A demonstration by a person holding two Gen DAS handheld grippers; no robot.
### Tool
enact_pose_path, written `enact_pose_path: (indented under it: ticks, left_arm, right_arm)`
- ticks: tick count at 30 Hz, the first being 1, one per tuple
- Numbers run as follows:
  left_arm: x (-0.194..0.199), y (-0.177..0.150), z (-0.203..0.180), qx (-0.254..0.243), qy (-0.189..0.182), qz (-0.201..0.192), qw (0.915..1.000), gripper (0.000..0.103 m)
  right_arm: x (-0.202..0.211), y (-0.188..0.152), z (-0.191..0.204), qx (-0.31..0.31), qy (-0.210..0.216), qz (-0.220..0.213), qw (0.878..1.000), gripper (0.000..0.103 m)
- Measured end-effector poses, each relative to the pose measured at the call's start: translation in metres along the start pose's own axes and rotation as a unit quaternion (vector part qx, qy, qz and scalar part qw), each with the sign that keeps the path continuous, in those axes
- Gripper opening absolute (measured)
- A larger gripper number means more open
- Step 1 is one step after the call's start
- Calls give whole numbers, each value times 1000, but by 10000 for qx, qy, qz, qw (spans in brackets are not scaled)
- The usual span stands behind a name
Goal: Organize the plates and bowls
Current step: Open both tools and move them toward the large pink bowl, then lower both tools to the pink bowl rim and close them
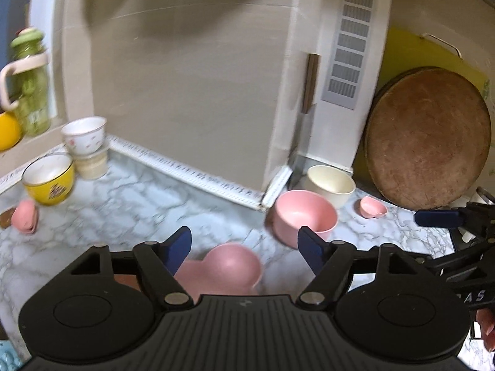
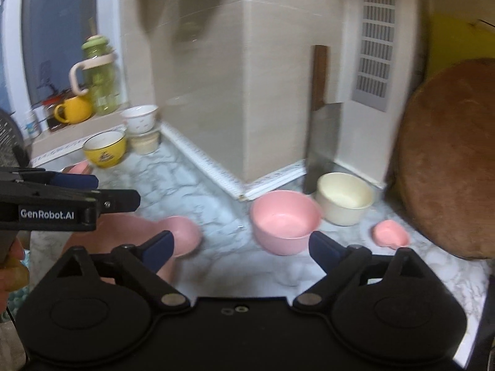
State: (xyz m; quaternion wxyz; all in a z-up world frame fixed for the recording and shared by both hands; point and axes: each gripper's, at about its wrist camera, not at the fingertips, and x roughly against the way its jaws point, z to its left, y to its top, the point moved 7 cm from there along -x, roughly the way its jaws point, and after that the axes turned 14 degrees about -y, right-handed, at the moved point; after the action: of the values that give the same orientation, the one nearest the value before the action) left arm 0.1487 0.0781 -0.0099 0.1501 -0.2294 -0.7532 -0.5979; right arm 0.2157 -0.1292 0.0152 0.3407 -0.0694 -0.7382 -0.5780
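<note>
Right wrist only: cleaver blade [image 2: 323, 142] is seen upright behind cream bowl [image 2: 345, 198].
Pink bowl [image 1: 304, 218]: set upright on marble counter [image 1: 139, 204], mouth upward.
Left gripper [image 1: 244, 247]: spread, empty.
Right gripper [image 2: 239, 247]: spread, empty.

My left wrist camera looks forward and down over the marble counter [image 1: 130, 198], close above it, facing the tiled wall corner [image 1: 278, 160]. My right wrist camera faces the same corner [image 2: 244, 154] from just rightward. Both share the pink bowl [image 1: 304, 216] [image 2: 286, 221] beside that corner.
</note>
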Motion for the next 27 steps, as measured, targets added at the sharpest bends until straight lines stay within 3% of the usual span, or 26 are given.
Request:
enact_pose_path:
  ticks: [8, 14, 27]
  left_arm:
    - [-49, 9, -32, -25, -91, 152, 9998, 79]
    - [-96, 11, -47, 19, 93, 370, 9993, 79]
    - [-169, 10, -45, 217, 614, 735, 9952, 79]
  right_arm:
    - [-23, 2, -65, -272, -333, 30, 9991, 103]
    - [-57, 2, -104, -517, -466, 245, 9973, 103]
    - [-128, 3, -127, -657, -126, 722, 9951, 103]
